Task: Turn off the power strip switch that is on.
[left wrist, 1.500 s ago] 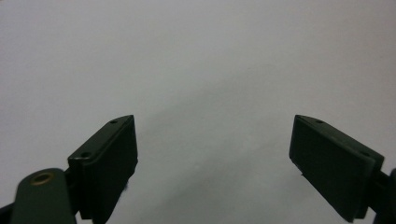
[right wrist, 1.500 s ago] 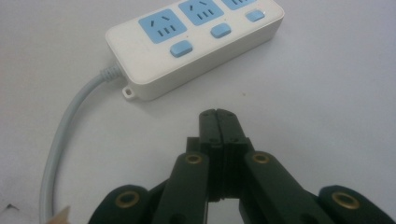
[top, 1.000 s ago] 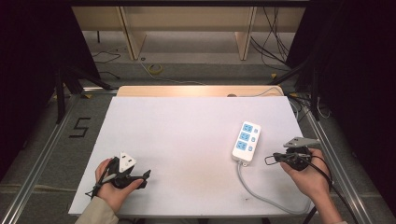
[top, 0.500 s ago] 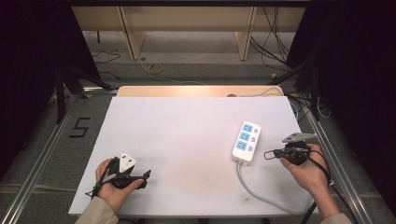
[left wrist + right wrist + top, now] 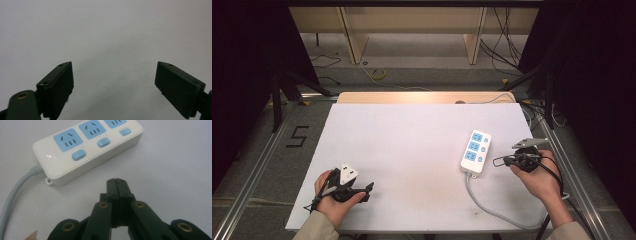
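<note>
While the white plastic power strip w/ three blue sockets and blue switches [image 5: 476,151] lies flat on the right half of the white table top [image 5: 412,150], its grey cable [image 5: 492,207] curling toward the person's edge, the step in hand looks like an approach to it. The right gripper [image 5: 498,161] sits just beside the strip's cable end, jaws pressed together, holding nothing. Likely next move: either nudge the strip or a switch w/ the closed tips, or open up before any grasp. The left gripper [image 5: 368,190] rests well apart at the near left, jaws spread wide, empty.

The right gripper view gives socket and switch detail plus the small mounting tab [image 5: 49,181], too small to make out from the high view. The left gripper view confirms bare table between its jaws.
</note>
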`<state>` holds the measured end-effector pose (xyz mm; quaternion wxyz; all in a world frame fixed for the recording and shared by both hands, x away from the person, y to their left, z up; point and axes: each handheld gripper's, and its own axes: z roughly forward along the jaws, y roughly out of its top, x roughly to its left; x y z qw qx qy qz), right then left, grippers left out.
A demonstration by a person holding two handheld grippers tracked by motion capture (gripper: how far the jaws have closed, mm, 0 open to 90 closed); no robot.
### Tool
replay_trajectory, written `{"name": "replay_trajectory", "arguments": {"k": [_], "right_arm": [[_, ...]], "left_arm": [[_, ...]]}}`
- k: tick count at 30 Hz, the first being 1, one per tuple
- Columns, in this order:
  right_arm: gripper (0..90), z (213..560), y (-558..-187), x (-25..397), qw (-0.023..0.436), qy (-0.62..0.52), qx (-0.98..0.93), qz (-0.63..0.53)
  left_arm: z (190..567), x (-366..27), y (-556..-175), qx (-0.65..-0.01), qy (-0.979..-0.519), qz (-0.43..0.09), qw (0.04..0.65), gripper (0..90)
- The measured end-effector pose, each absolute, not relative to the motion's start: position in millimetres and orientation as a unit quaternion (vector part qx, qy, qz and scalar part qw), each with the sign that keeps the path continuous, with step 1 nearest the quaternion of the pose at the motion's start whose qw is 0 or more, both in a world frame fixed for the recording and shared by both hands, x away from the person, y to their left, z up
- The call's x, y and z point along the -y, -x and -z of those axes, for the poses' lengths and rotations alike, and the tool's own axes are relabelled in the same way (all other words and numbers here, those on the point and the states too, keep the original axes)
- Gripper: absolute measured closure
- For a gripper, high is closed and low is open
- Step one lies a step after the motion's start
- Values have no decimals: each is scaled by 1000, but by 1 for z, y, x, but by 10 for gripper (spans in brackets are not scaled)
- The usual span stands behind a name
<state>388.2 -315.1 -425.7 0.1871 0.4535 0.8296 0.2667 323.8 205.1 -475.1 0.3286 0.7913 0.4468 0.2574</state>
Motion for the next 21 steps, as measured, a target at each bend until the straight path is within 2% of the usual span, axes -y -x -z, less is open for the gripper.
{"name": "replay_trajectory", "arguments": {"k": [21], "right_arm": [[900,419,-408,312,183,-458,-830,-259]], "left_arm": [[475,-205,-324,-446,-792,-257,328,151]]}}
